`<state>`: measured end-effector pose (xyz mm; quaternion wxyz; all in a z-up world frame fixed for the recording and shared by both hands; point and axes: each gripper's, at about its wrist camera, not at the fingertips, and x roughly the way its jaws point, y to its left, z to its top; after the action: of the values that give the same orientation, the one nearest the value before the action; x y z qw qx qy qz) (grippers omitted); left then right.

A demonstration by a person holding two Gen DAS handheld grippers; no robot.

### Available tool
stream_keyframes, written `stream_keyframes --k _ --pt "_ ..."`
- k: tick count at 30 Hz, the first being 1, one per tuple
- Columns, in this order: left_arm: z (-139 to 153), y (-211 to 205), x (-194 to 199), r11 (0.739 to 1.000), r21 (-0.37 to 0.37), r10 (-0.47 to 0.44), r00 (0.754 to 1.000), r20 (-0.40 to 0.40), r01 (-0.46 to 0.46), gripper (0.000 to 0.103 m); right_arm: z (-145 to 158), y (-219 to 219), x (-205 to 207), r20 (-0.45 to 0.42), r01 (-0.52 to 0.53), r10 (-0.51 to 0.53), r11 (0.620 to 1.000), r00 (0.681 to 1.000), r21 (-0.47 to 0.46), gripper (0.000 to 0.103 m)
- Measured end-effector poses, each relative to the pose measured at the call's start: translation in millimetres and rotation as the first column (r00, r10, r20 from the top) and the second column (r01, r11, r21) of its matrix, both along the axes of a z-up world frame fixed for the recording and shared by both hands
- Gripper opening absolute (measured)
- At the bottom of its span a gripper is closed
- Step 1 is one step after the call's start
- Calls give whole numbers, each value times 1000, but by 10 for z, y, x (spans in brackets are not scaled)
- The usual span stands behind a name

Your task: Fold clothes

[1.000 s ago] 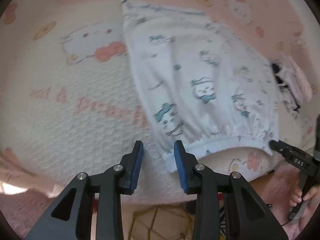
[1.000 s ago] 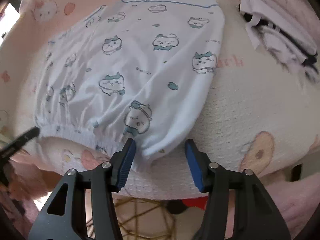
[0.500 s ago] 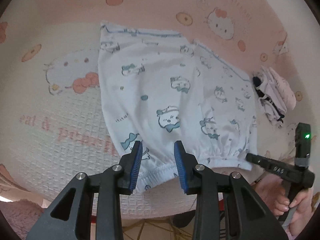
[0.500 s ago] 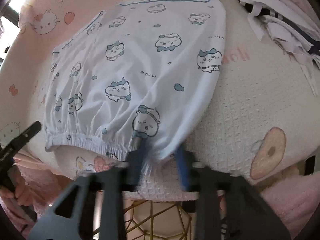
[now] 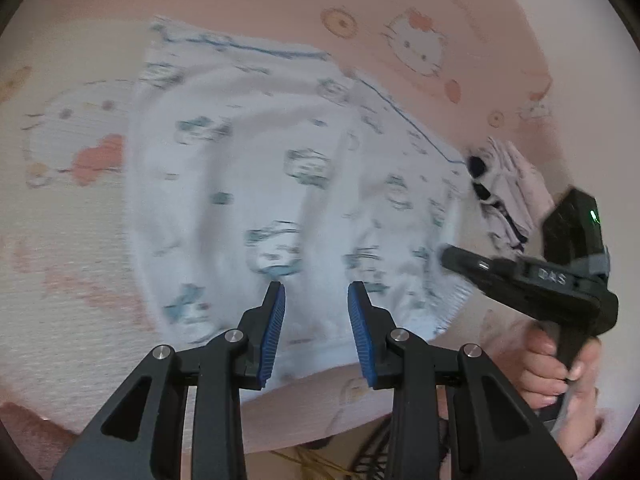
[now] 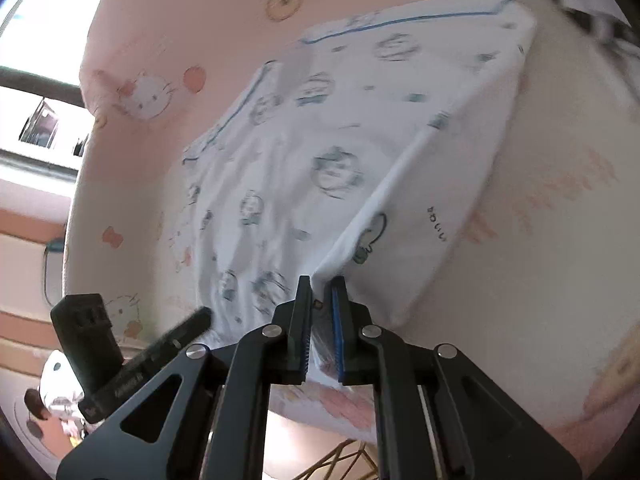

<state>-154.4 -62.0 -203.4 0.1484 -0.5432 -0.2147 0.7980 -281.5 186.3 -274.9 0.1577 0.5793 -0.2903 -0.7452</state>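
Pinching the shorts' [image 6: 332, 168] waistband corner at lower centre, right tool [image 6: 321, 292] is clamped; left tool [image 5: 316, 300] is hovering apart over the waistband, legs running toward the upper frame.

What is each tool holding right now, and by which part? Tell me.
The right tool is shut on the white printed shorts, pinching the near corner of their gathered waistband. The left tool is open over the waistband, holding nothing.

bare blanket [image 6: 540, 240] R of shorts [image 6: 320, 168] | obst: clothes pile [image 5: 508, 184] far R
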Motion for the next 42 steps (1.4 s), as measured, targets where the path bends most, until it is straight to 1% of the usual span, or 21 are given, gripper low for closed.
stream_keyframes --k 1,3,5,7,9,10,12,14,17,18,19,20,21,23,25,27,32,37,40,41,42 --pt "-5 71 -34 1000 6 -16 1000 1 16 35 -54 -133 -89 10 -4 4 1000 1000 -6 10" --pt "-31 233 -107 998 22 -51 999 11 51 35 -113 -116 -62 43 7 -6 1000 999 -14 11" --pt "-73 427 -177 993 66 -98 995 28 96 35 -176 -88 -33 69 15 -12 999 998 -43 16" --pt "-120 645 -249 982 115 -155 987 46 149 35 -191 -29 10 85 17 -11 997 996 -69 17" --pt "-146 830 -290 977 106 -189 981 50 183 35 -177 67 56 86 31 -25 996 996 -78 19" --pt "-148 918 -307 977 91 -197 979 48 192 35 -165 129 81 83 46 -39 996 996 -79 22" --pt "-146 1081 -334 978 43 -205 978 41 204 35 -134 267 135 75 83 -77 994 994 -77 23" --pt "-155 1181 -355 976 -27 -213 976 50 215 34 -70 405 220 50 124 -124 992 991 -10 23" --pt "-177 1170 -370 979 -57 -193 977 87 198 32 42 611 359 -2 191 -192 975 981 116 23" --pt "-164 1137 -365 981 -36 -186 978 92 190 32 79 680 406 -21 214 -213 964 977 156 24" --pt "-155 1101 -361 984 -11 -178 979 98 180 32 64 705 427 -15 208 -209 961 978 184 26" --pt "-162 1048 -362 986 43 -166 981 103 163 34 9 696 428 12 179 -185 963 983 200 26" --pt "-169 995 -363 985 96 -155 982 110 144 35 -53 668 428 44 145 -155 974 987 176 26" --pt "-184 898 -366 975 196 -134 983 124 109 40 -156 569 431 94 77 -84 994 992 72 26" --pt "-196 890 -378 965 243 -132 982 133 96 43 -160 442 445 89 18 -19 1000 996 10 26" --pt "-207 929 -382 962 253 -137 981 138 99 44 -137 359 452 66 -20 19 1000 998 18 28" --pt "-286 1096 -453 965 232 -157 976 149 120 48 -218 368 446 84 -17 16 1000 996 15 28" --pt "-303 1134 -517 952 281 -171 973 154 123 48 -178 346 468 67 -48 47 999 997 17 33" --pt "-292 1138 -500 964 232 -171 973 156 132 47 -173 310 489 62 -65 63 997 996 29 33" --pt "-306 1144 -486 973 185 -166 973 160 135 35 -175 309 492 66 -66 64 997 996 28 33" --pt "-322 1146 -471 981 141 -154 975 158 132 9 -170 298 491 68 -66 64 997 996 30 33"
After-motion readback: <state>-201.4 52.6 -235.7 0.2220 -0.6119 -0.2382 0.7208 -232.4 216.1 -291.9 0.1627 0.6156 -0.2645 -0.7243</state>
